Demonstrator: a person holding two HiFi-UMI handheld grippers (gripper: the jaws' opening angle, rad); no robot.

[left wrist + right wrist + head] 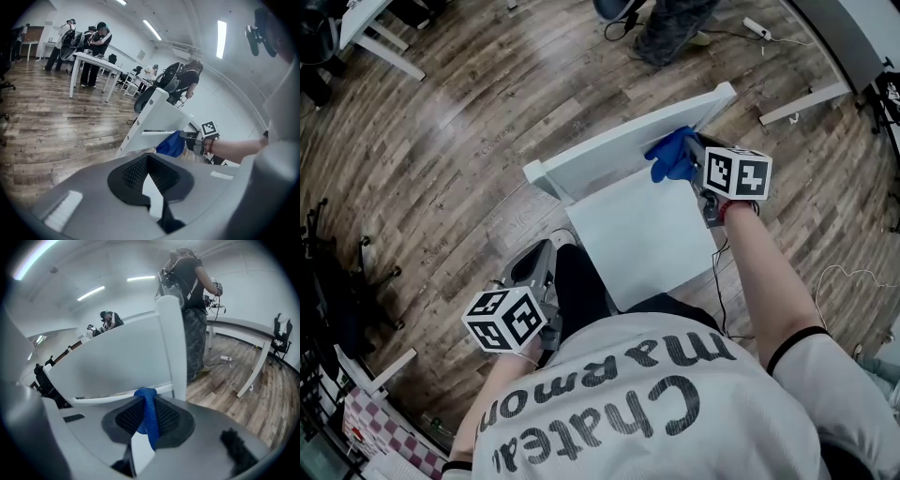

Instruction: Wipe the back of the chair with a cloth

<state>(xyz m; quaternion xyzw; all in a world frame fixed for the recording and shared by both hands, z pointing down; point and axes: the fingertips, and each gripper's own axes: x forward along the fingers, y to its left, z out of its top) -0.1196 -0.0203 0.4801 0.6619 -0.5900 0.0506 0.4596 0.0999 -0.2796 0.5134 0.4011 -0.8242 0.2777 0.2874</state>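
A white flat-panelled chair is seen from above in the head view, with its backrest at 12 o'clock of the seat. A crumpled blue fabric cloth is pressed against the backrest's near face, at about 1 o'clock of the seat, close to the right upright. The cloth is pinched between the fingers of the right gripper. In the right gripper view only a narrow blue strip is shown rising between the dark ribbed pads; the rest is bunched against the panel.

The left gripper is held low at 7 o'clock, well apart from the chair. Its fingers are pressed together with nothing between them.

The seat's near edge is covered by the wearer's torso, and the chair's legs cannot be made out. On the brown wood-plank floor beyond the backrest, a standing person in dark clothing is cut off at the head view's top edge.
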